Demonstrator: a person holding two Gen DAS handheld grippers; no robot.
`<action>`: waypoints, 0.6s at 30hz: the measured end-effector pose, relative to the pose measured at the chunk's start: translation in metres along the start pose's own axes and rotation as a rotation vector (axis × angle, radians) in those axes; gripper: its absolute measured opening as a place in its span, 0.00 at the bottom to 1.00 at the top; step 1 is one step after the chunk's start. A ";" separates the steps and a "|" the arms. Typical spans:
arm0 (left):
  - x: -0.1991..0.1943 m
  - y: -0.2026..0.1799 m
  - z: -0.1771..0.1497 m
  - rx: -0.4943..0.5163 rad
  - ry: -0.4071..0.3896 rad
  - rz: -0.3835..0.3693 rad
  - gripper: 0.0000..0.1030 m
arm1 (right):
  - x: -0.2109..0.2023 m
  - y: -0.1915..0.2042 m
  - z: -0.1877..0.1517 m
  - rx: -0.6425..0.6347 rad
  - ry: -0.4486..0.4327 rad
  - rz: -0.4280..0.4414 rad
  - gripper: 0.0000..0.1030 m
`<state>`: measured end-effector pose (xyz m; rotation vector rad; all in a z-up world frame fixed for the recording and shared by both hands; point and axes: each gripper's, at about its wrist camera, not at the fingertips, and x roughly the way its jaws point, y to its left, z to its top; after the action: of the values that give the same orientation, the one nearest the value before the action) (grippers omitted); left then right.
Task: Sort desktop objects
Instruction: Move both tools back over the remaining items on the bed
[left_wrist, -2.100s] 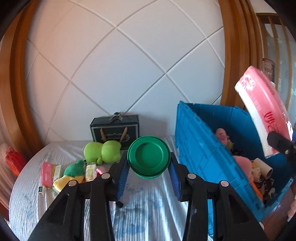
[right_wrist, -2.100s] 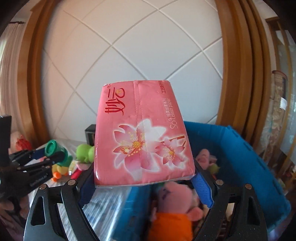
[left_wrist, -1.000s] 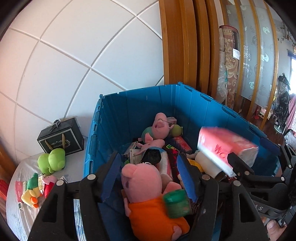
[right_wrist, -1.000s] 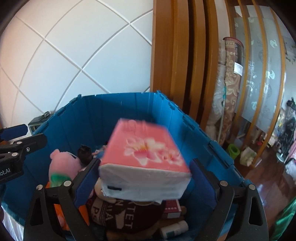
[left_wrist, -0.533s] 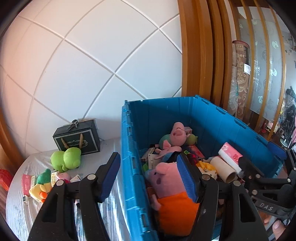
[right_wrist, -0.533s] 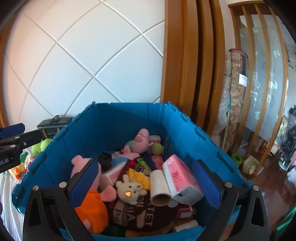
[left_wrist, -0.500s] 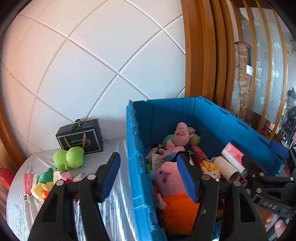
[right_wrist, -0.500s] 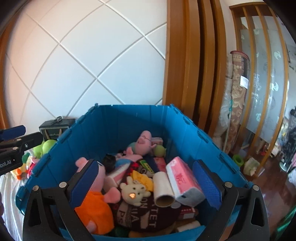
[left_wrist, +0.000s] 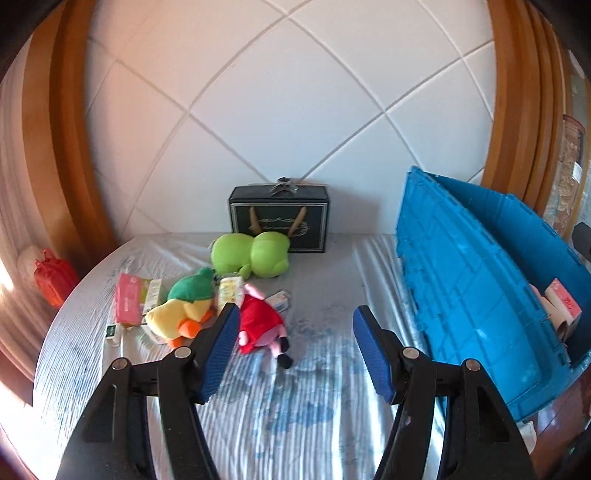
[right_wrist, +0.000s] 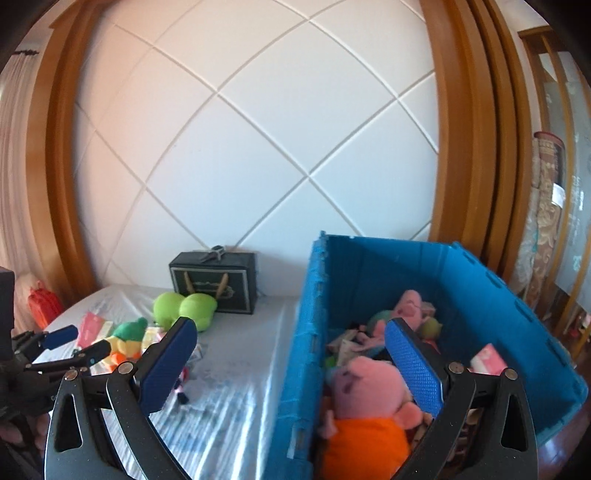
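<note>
Fingers on both grippers stand released, with nothing between them. Left gripper (left_wrist: 291, 349) points at the bench (left_wrist: 325, 406); right gripper (right_wrist: 290, 363) straddles the near wall of the blue crate (right_wrist: 480, 280), one finger over the bench, the other over the crate contents.

Items not yet sorted lie in a cluster on the left part of the bench:
- red-dressed pig doll (left_wrist: 260, 325), nearest the left gripper, touching the inner edge of its left finger in that view;
- yellow duck plush with green hat (left_wrist: 184, 308), just left of the doll;
- green frog plush (left_wrist: 251, 254), farther back, in front of the black gift box (left_wrist: 279, 219);
- pink tissue pack (left_wrist: 127, 301) and small cartons, far left.

The crate at right already holds a large pig plush in orange (right_wrist: 365, 413), a pink tissue pack (right_wrist: 487, 358) and other toys.

Likely faults from here:
- The items touch or overlap. A closing grip on the doll may drag the duck or a carton along.
- Soft plush compresses; a shallow pinch on a limb may slip during transfer.
- The crate is well filled. A release near the wall may let an item roll back out.
</note>
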<state>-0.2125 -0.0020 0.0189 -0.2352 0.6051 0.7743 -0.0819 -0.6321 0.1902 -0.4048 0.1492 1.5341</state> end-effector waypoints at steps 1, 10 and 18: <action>0.002 0.020 -0.004 -0.019 0.012 0.014 0.61 | 0.005 0.015 0.001 -0.012 0.007 0.012 1.00; 0.044 0.182 -0.044 -0.115 0.117 0.146 0.61 | 0.076 0.124 -0.013 -0.065 0.148 0.086 1.00; 0.095 0.322 -0.077 -0.265 0.242 0.312 0.61 | 0.166 0.157 -0.050 -0.091 0.364 0.043 1.00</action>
<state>-0.4225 0.2469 -0.0936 -0.4901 0.7782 1.1396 -0.2222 -0.4955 0.0618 -0.7562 0.3742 1.5017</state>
